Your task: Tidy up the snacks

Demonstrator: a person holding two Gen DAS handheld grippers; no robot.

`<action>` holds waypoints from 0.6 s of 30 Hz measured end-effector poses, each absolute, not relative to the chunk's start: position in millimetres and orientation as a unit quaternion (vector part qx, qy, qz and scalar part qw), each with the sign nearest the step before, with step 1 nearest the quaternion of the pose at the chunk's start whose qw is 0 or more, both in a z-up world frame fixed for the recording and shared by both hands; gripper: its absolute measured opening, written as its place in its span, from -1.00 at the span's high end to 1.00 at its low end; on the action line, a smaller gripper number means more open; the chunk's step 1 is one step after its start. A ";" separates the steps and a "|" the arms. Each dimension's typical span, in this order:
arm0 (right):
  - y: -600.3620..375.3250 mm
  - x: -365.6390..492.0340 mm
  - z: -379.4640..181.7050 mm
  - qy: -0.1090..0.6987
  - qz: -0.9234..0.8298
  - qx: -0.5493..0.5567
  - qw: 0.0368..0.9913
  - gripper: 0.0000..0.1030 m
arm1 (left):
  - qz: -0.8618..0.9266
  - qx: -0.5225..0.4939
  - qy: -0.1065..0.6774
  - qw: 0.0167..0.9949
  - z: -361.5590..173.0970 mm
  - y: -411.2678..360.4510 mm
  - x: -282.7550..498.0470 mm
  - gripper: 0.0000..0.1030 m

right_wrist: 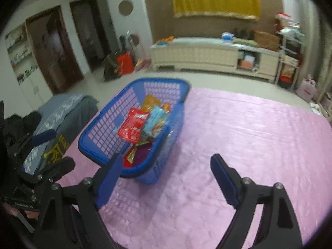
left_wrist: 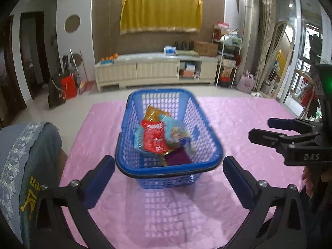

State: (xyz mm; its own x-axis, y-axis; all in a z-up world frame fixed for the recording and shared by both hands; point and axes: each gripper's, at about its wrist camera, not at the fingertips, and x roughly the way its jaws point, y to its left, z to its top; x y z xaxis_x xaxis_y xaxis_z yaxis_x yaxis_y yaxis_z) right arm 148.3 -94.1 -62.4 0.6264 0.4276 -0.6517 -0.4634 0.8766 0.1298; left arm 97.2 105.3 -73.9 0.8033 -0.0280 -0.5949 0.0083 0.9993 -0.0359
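- A blue plastic basket [left_wrist: 169, 166] stands on a pink cloth [left_wrist: 238, 124] spread over the surface, its black-edged near rim facing the left wrist camera.
- Inside the basket lies a loose pile of snack packets: a red packet [left_wrist: 154, 138] on top, an orange packet [left_wrist: 152, 114] behind it towards the far wall, a light blue packet [left_wrist: 176, 132] to its right and a purple packet [left_wrist: 179, 157] nearest the near rim.
- The left gripper [left_wrist: 169, 183] points down and forward at the basket, its blue-padded fingers [left_wrist: 98, 183] spread wide on either side of the near rim; nothing is between them and they touch nothing.
- The right gripper [right_wrist: 165, 181] is angled downward over the pink cloth, to the right of the basket; its jaws stand wide apart and hold nothing, and the left pad appears in front of the basket's near corner.
- In the left wrist view the right gripper enters from the right edge, fingers roughly level and pointing towards the basket, well clear of it; part of a person's hand [left_wrist: 307, 178] shows below it.
- A grey-blue garment [left_wrist: 27, 161] with lace trim and yellow lettering lies at the cloth's left edge.
- A cream cabinet [left_wrist: 155, 70] and a yellow hanging cloth [left_wrist: 160, 12] fill the far wall.
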 end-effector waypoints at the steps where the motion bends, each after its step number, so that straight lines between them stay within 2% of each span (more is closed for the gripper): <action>1: -99.5 139.5 -56.7 0.344 0.242 -0.026 0.907 -1.00 | -0.008 -0.017 0.301 0.953 -69.1 99.7 89.6 -1.00; 8: -133.8 83.1 -18.4 0.286 0.208 -0.032 0.935 -1.00 | -0.005 -0.015 0.243 0.970 -38.6 67.0 52.1 -1.00; 18: -152.3 43.2 7.7 0.249 0.197 -0.033 0.948 -1.00 | -0.016 -0.019 0.222 0.975 -20.7 44.8 26.2 -1.00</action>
State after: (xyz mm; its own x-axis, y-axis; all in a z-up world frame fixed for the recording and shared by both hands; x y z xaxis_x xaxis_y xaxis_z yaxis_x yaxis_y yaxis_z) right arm 43.2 -152.3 7.7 0.7982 0.3573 -0.4851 -0.3897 0.9202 0.0365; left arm 26.2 44.8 -20.7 0.9005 -0.0397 -0.4329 0.0230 0.9988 -0.0439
